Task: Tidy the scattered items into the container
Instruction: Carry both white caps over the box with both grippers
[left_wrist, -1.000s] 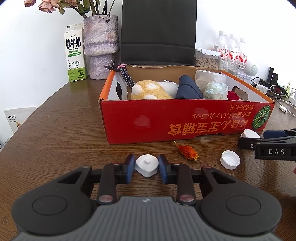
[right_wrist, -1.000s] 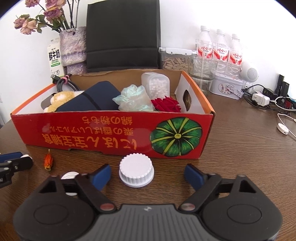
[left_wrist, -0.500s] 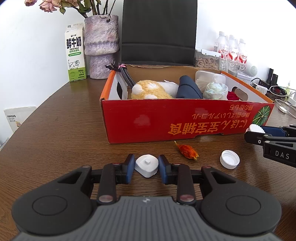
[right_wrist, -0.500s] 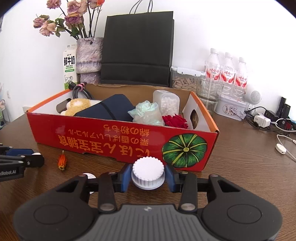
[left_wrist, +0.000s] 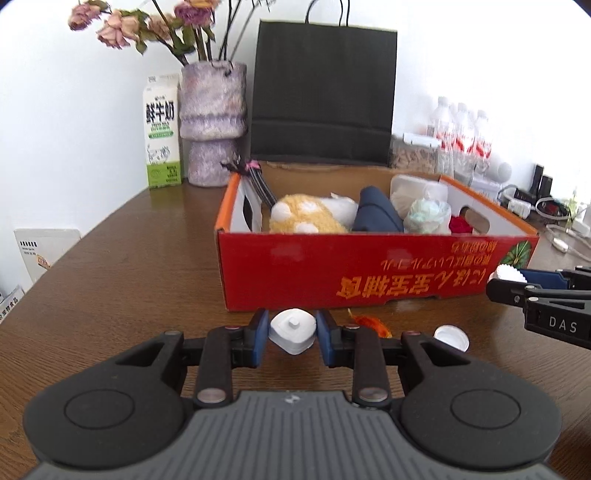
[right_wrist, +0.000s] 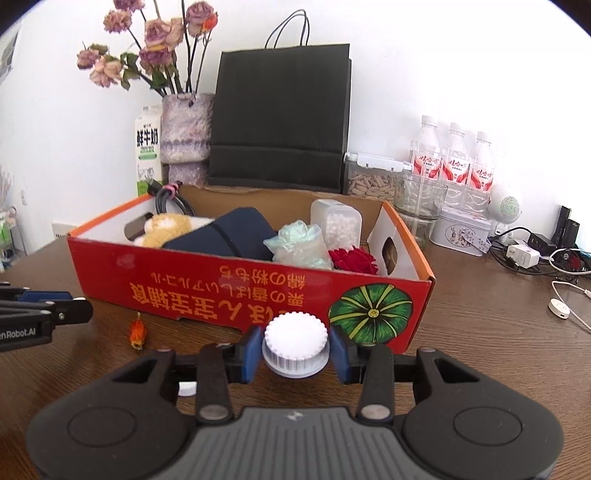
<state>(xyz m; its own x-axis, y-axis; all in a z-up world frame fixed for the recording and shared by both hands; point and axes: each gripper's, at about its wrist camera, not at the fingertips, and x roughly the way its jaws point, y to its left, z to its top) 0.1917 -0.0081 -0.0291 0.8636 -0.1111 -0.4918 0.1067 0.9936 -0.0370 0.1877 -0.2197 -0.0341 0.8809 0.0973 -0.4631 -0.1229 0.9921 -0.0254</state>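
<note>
Dark wooden desk (left_wrist: 110, 266) at a white wall, red carton (right_wrist: 236, 291) in the middle
Milk carton (left_wrist: 161, 129) reads "FRESH MILK". Left tongs (left_wrist: 291, 334) are closed on a white square cap (left_wrist: 292, 329), right tongs (right_wrist: 295, 349) closed on a ribbed white lid (right_wrist: 295, 341), both just before the carton

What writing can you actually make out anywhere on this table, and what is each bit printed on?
"鲜牛奶": milk carton, large characters; its smaller print is too small to read.
"DAS": right gripper, on its black side as seen from the left wrist view.
"enRobot.AI": left gripper, cut off at the picture's edge.
Orange Japanese print, upside down: red box; not readable with certainty.
Water bottles: red labels, too small to read.
</note>
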